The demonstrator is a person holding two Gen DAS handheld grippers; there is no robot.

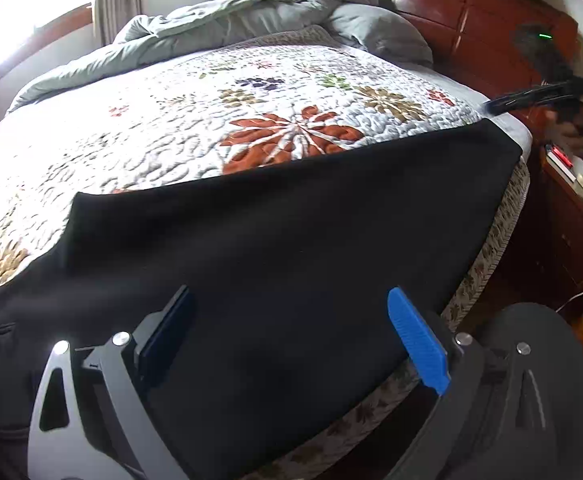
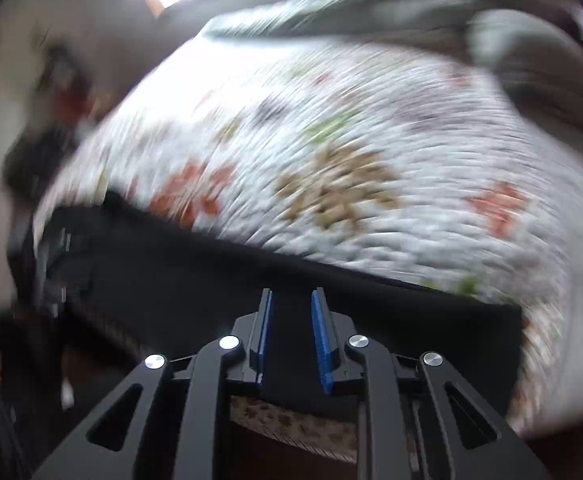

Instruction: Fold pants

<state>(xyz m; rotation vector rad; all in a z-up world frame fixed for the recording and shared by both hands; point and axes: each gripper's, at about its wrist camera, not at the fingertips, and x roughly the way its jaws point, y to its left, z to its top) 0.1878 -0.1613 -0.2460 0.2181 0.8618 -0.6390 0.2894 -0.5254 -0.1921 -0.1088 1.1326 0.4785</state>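
1. Left hand-held gripper (image 1: 291,336): hovers over the near part of the pants (image 1: 291,216), jaws spread wide, blue pads clear of the cloth, nothing held.
2. Pants: black, lying flat in one broad panel along the near edge of the bed (image 1: 491,280), on the floral quilt (image 1: 211,112). They are judged soft, light and limp; they will sag and crease unless lifted by two spaced points. A corner or hem edge offers the best hold.
3. Right hand-held gripper (image 2: 291,336): above the pants' near edge, jaws parted by a narrow gap with no cloth between them; this view is smeared by motion.
4. Grey duvet (image 1: 251,12): bunched at the far side of the bed, well apart from the pants.
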